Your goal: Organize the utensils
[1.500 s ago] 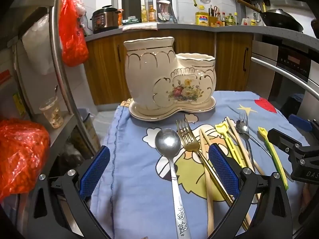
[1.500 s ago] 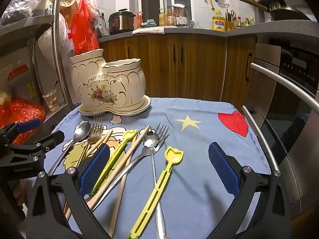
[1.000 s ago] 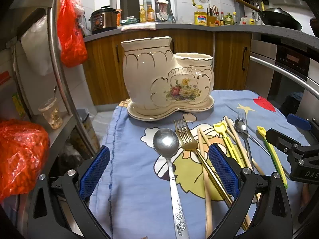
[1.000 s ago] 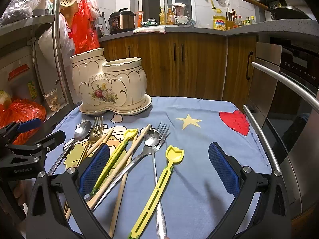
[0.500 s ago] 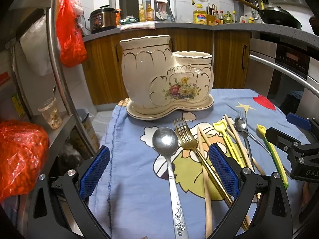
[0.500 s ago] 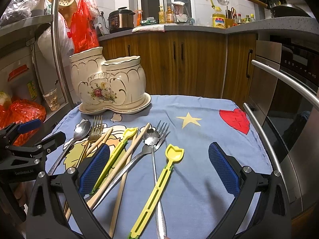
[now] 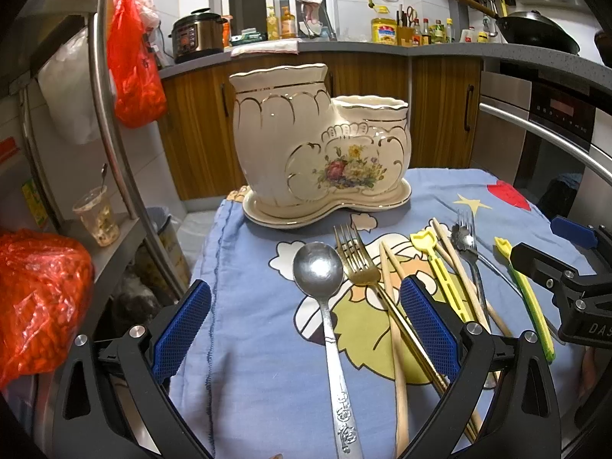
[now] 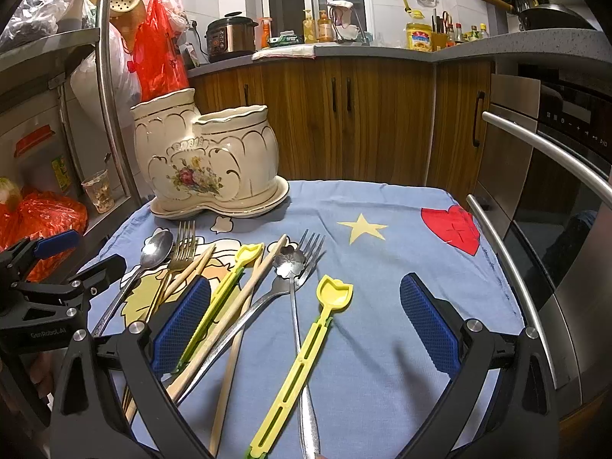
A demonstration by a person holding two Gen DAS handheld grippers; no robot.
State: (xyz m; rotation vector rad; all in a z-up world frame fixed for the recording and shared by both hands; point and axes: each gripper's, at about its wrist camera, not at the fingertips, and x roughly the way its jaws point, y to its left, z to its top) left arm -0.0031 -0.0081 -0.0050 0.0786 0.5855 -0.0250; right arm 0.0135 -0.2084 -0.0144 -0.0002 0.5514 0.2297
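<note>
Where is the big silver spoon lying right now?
In the left wrist view, the spoon lies on the blue cloth, leftmost of the utensils, beside the gold fork.

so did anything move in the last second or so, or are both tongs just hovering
Almost nothing changed. The left tongs drifted very slightly, so the ceramic holder shifts a little in view. Both tongs stay open and empty, the right tongs over the yellow utensil. The big spoon, forks and chopsticks lie unmoved on the cloth.

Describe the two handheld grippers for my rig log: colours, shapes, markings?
Both match: the left gripper and right gripper have black, curved, cut-out arms with silver bolts and blue textured pads. White lettering marks each body, partly legible. No cables or sleeves are visible.
</note>
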